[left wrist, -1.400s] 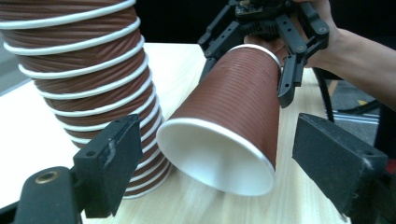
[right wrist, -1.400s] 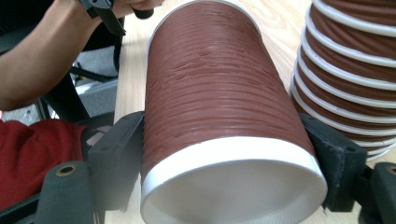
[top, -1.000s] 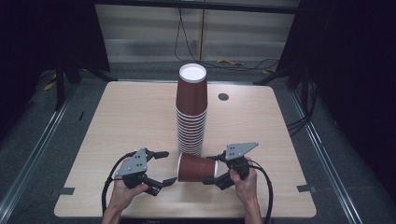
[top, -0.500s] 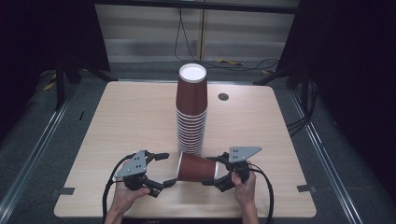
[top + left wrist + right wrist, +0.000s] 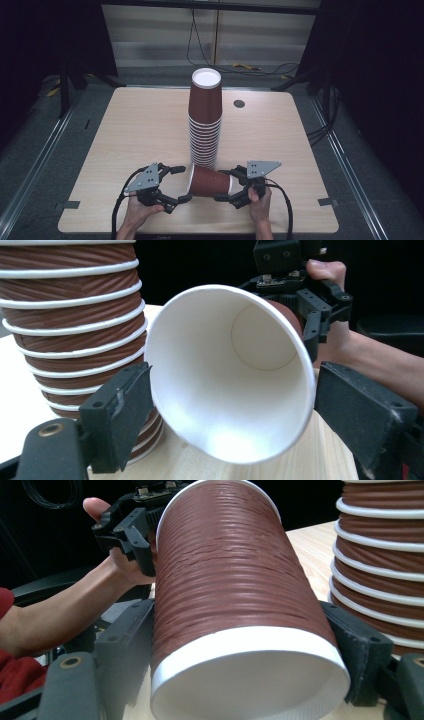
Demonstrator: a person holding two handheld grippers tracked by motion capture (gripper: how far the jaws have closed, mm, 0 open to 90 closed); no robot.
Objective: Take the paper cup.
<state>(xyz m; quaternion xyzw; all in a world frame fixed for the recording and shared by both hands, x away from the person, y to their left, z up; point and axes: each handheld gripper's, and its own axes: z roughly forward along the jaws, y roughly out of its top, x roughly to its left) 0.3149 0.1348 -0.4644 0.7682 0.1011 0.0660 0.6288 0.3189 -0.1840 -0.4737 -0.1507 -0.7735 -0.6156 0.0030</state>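
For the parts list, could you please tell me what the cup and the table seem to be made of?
Cup: likely paper, with a matte brown ribbed wall, rolled white rim and plain white inside. Table: pale wood or wood-look laminate, with faint grain and a smooth satin finish.

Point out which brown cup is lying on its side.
The single brown cup between the left gripper and right gripper, at the table's near edge. The others stand nested upside down in the tall stack behind it.

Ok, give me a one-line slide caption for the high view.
Both grippers flank a brown paper cup lying on its side before a tall cup stack on the wooden table.
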